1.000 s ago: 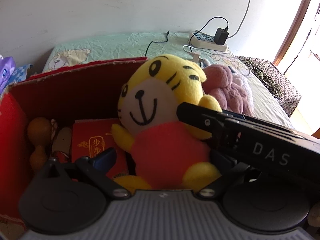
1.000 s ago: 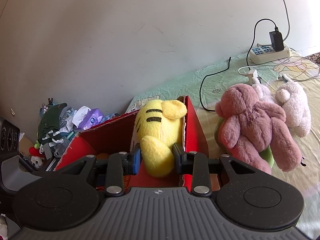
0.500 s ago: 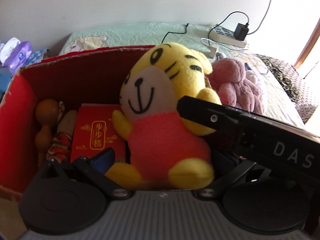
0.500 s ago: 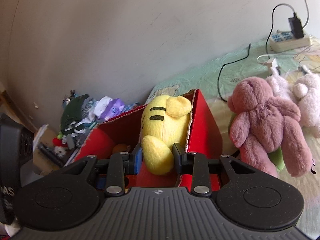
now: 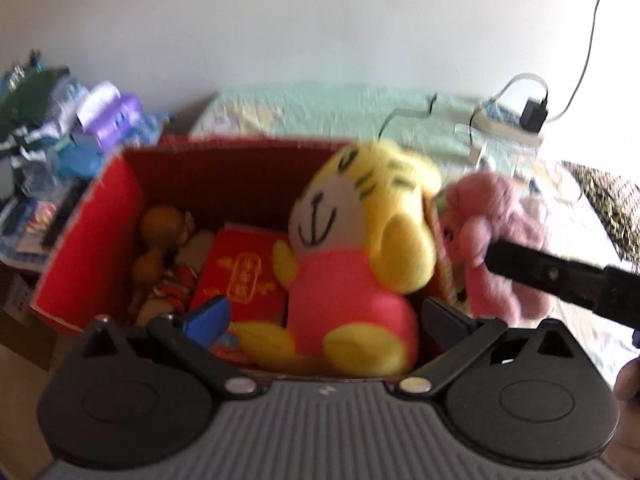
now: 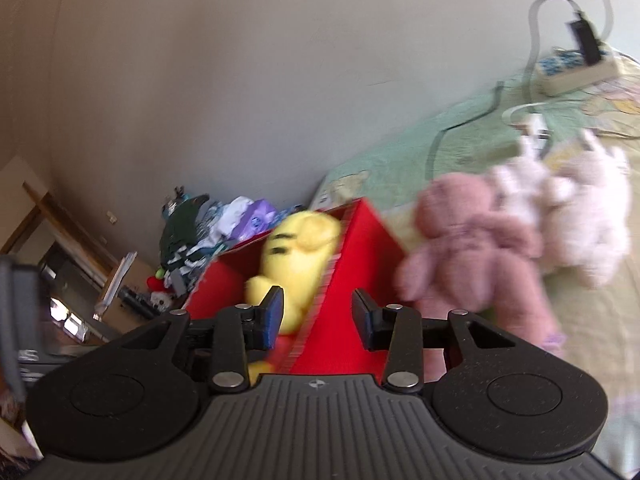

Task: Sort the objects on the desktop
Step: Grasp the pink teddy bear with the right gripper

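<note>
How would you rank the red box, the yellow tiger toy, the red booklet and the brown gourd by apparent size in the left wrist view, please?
1. Red box
2. Yellow tiger toy
3. Red booklet
4. Brown gourd

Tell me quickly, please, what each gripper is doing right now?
Left gripper: open, holding nothing.
Right gripper: open, holding nothing; the yellow tiger plush sits in the red box.

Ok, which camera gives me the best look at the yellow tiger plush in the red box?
The left wrist view: the yellow tiger plush faces that camera, with face, pink shirt and feet all showing as it sits in the red box. The right wrist view shows only its back and one arm, blurred, behind the box wall.
</note>
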A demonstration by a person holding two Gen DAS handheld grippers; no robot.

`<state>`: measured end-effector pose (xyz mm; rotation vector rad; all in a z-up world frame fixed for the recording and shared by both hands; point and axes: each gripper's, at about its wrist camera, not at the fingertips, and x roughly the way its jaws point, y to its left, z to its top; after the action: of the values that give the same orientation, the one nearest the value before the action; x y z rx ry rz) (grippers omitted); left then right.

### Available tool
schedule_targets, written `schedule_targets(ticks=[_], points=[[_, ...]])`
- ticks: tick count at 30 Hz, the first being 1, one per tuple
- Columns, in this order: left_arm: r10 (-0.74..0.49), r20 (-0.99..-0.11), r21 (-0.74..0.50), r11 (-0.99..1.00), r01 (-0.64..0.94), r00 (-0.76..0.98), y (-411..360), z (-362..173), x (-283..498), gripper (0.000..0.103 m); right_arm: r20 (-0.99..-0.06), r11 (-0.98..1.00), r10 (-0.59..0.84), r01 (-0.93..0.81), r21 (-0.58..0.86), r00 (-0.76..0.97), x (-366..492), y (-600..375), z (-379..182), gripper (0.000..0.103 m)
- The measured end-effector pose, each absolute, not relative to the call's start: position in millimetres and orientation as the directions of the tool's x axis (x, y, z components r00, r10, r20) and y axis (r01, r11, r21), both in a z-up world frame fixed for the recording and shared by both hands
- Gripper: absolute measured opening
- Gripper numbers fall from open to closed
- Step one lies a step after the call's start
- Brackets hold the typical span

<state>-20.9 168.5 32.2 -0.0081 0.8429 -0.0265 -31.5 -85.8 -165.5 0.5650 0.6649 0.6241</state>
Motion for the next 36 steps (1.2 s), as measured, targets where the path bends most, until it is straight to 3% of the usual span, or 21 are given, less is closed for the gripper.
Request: schedule_targets(ticks=[7,12,15,26,36], points=[[-0.155,-0.659,-0.054,0.986,0.159,0.736,121.7,58.5,-29.0,0.102,-0.44,0.701,0.608,-0.187,0.688,0.661,-25.1,-146.8,-186.2,0.042],[-0.238,-0.683,-0.068,0.962,0.264,0.691,74.4,42.7,-13.5,0.1,-0.461,0.697,0.596,-0.138,0.704,0.657,-21.5,-175.2,-194.7,0.044],[-0.233,-0.718,-0.054,0.958,0.281,0.656,53.9,26.7,-2.2,0.1,-0.473,0.689,0.607,-0.124,0.714,0.639,-14.9,-186.2,-198.7,0.051],[-0.163,-0.792,0.01,0.96,0.28,0.588,27.0,-15.6,32.2,0.1,-0.433,0.574,0.715,-0.108,0.812,0.55,15.6,-198.5,-217.0,0.052],[-0.067,-0.766,0.146,0.95,0.274,0.64,12.4,-29.2,48.8,0.103,-0.424,0.523,0.789,-0.123,0.844,0.446,48.9,-174.3,-237.6,0.052]])
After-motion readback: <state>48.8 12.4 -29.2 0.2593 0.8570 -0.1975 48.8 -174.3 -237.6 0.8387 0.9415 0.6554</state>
